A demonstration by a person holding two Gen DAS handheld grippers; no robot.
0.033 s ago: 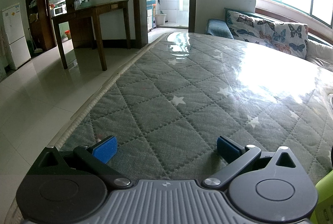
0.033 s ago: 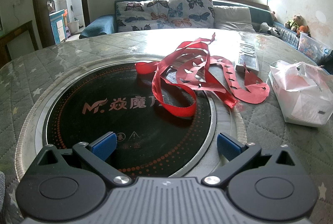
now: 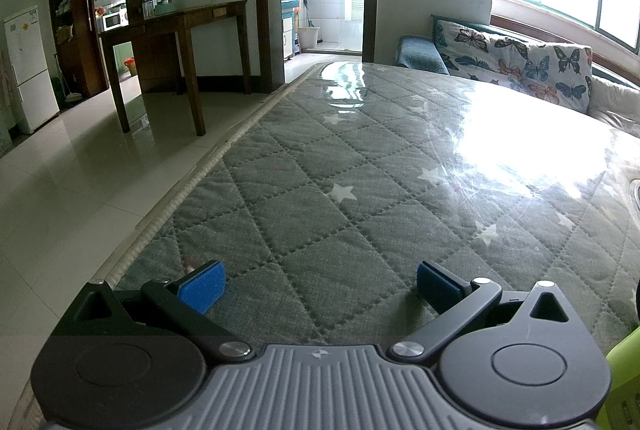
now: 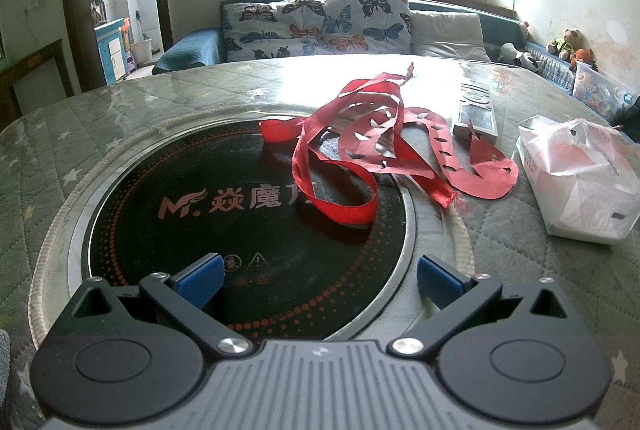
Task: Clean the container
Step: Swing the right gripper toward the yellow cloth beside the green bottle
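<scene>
green object (image 3: 624,382): cut off by frame edge | remote (image 4: 476,110): buttons blurred

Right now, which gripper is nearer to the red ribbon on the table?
Right. The right gripper is open over the black cooktop, with the red ribbon just ahead of its fingers. The left gripper faces bare quilted table cover; its view shows no ribbon.
</scene>
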